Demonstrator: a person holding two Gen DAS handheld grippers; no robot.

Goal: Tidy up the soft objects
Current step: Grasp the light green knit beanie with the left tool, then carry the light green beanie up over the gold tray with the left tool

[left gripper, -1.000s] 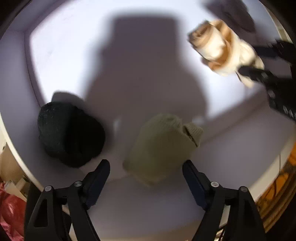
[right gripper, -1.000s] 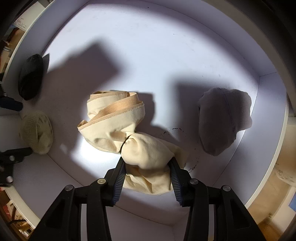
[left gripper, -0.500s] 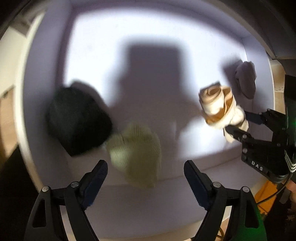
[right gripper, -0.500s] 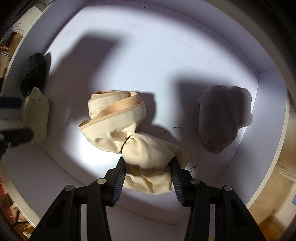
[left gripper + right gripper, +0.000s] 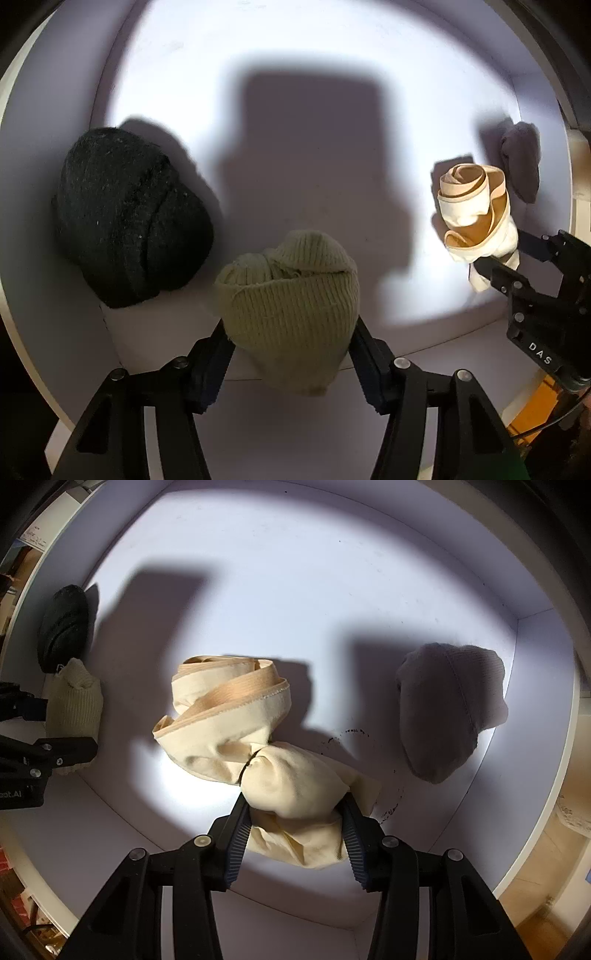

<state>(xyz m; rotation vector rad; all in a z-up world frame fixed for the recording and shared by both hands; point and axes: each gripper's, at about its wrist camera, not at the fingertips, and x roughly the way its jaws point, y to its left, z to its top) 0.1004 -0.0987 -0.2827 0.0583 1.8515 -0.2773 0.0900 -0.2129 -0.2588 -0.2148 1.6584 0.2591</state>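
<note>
Two tools are both clenching soft things inside a white, lit shelf compartment (image 5: 295,590): the left tool (image 5: 291,339) is pinching the lower body of a pale green ribbed knit beanie (image 5: 291,291), and the right tool (image 5: 295,819) is squeezing the bunched end of a rolled cream cotton cloth with a tan band (image 5: 255,746). Going wrong from here looks most likely at the cloth, since the grip is sitting only on its near, knotted end while the looser rolled part is lying free beyond it; a quick lift or swing would probably be letting that roll uncoil and drag. The beanie is being held low as well, so its floppy folded top could be sagging or brushing the black knitted hat (image 5: 129,218) lying just beside it on the left. In the right wrist view the cloth's long axis is running from the tool away and to the left, its open coiled end pointing toward the back wall. The beanie's long axis is running straight away from the left tool, folded top leading. A grey knit hat (image 5: 450,709) is lying apart near the right wall.
</note>
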